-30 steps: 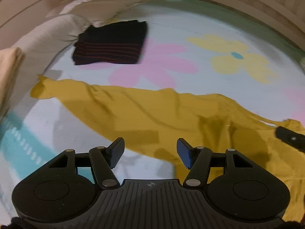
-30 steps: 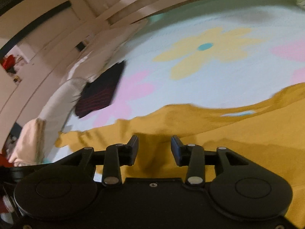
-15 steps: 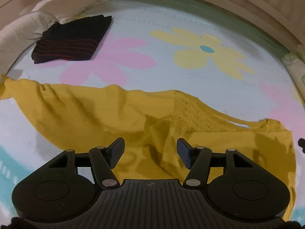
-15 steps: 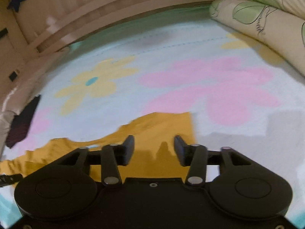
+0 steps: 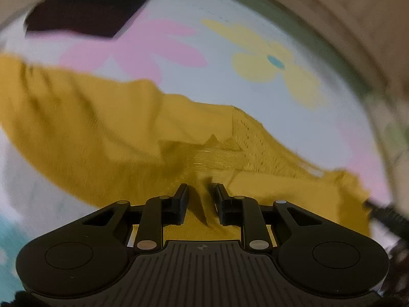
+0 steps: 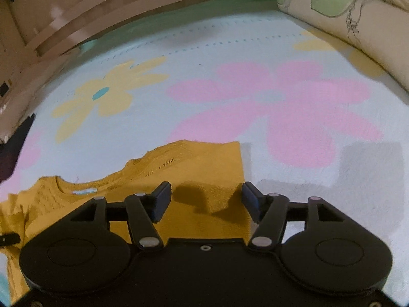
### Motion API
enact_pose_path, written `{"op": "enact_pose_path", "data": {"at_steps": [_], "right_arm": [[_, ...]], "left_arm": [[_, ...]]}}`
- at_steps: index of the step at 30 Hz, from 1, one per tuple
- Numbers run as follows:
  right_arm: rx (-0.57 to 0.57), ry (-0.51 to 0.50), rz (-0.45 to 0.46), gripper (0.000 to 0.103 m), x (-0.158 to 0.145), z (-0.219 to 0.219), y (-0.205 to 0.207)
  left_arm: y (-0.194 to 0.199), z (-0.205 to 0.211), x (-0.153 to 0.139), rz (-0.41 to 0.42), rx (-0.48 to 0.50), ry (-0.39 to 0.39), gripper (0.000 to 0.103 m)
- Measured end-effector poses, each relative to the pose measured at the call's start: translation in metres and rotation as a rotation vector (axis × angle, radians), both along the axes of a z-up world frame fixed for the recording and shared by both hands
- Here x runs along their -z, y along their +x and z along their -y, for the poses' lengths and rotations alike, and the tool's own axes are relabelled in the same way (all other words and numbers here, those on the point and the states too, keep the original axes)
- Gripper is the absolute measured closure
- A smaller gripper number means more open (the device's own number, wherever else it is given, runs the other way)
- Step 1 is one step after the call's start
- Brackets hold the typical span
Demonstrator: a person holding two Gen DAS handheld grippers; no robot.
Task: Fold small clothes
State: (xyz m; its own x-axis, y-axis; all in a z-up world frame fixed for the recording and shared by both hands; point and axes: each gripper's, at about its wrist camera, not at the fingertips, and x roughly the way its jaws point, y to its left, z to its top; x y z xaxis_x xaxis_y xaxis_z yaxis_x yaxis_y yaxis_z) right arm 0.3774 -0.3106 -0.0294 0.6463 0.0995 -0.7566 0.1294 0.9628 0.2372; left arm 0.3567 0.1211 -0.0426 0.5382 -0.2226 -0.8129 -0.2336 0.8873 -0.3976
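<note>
Bottom centre: my left gripper [image 5: 199,192] closing on a shirt [image 5: 102,133] ridge; right gripper [image 6: 205,198] opening over its right edge.

Left gripper [image 5: 199,192] closing (pitched downward), right gripper [image 6: 205,195] opening

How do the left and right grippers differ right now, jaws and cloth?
Left gripper: jaws narrow and closing, a ridge of the yellow sweater between them. Right gripper: jaws wide and opening, over the sweater's flat sleeve end, pads clear of the cloth. Left view is blurred, right view sharp. Both point down at the same sweater on the flowered sheet.
</note>
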Motion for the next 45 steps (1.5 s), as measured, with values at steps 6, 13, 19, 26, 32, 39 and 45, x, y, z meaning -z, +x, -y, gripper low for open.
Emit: {"op": "enact_pose_path", "data": {"at_steps": [6,13,19,26,32,39,45], "right_arm": [[0.012,0.042,-0.006,0.029,0.005,0.006,0.000],[-0.046,0.052,0.038,0.089,0.001,0.007,-0.006],[0.051,-0.016,0.040,0.090,-0.001,0.027,-0.009],[0.076,-0.023,0.015,0.084,0.000,0.021,-0.002],[0.180,0.003,0.071,0.046,-0.017,0.044,-0.009],[0.028,-0.013,0.034,0.013,-0.028,0.031,-0.009],[-0.124,-0.119,-0.089,0.010,-0.007,0.009,-0.014]], "left_arm": [[-0.006,-0.014,0.000,-0.005,-0.067,-0.025,0.081],[-0.005,-0.009,-0.006,0.037,-0.056,-0.014,0.080],[-0.007,-0.012,-0.009,-0.031,-0.085,0.147,0.081],[-0.008,-0.013,-0.019,0.037,-0.068,0.230,0.080],[-0.003,0.006,-0.019,0.060,0.017,0.224,0.080],[-0.001,0.024,-0.002,0.070,0.171,0.175,0.039],[-0.005,0.044,-0.002,0.077,0.265,0.228,0.016]]}}
